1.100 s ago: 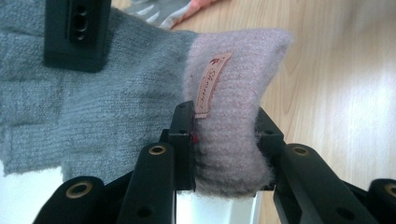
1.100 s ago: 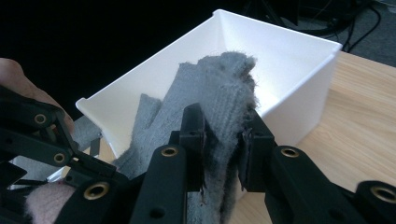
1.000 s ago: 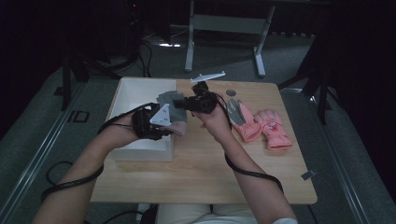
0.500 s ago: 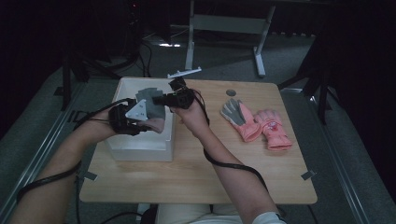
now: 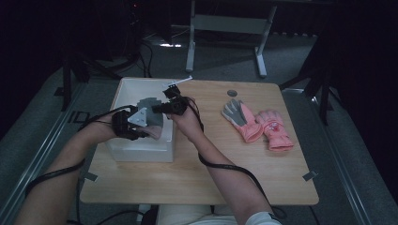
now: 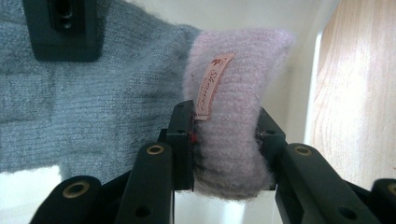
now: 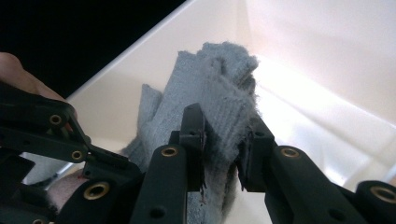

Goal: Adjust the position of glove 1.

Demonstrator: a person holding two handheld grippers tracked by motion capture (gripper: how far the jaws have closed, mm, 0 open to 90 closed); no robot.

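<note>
The left gripper (image 6: 224, 144) is clamped on the pink ribbed cuff (image 6: 233, 116) of a grey knit glove (image 5: 149, 108), the cuff bunched between its jaws beside a small sewn label (image 6: 211, 84). The right gripper (image 7: 223, 140) pinches the glove's grey finger end between its jaws. The glove hangs stretched between the two, over the open white box (image 5: 123, 93) at the wooden table's (image 5: 211, 173) left end.

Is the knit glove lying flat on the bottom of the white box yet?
No, both hand-held grippers clamp the knit glove over the white box.
</note>
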